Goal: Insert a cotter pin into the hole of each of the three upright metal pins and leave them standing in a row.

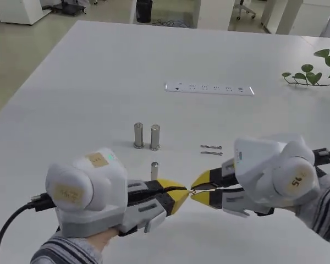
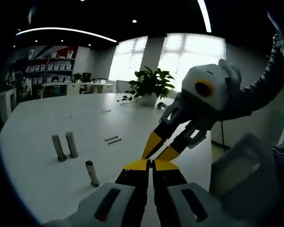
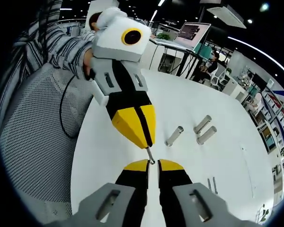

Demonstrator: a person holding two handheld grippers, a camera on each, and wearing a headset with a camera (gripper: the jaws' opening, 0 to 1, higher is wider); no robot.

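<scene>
Cotter pin (image 3: 149,154) bridges two yellow-tipped tools above a white surface (image 1: 99,82), in what looks like a hand-over at close quarters. The left gripper (image 1: 181,196) is pressed together on one end of the pin, which juts from its tip. The right gripper (image 1: 194,193) meets it nose to nose, jaws set near each other around the other end, though whether they have clamped it cannot be told. The pin is a short, thin sliver of silvery wire, with what looks like a small rounded head toward the right gripper. Just beyond the tips stands the nearest metal pin (image 1: 154,170), upright, with two more metal pins (image 1: 138,135) side by side farther back and two spare cotter pins (image 1: 210,147) lying parallel off to their right. The step appears to be a regrip before the first insertion. Done well, one gripper would let go only once the other has a firm hold near the head, leaving the straight legs free and square to the hole, since so slight a piece could twist or drop.
</scene>
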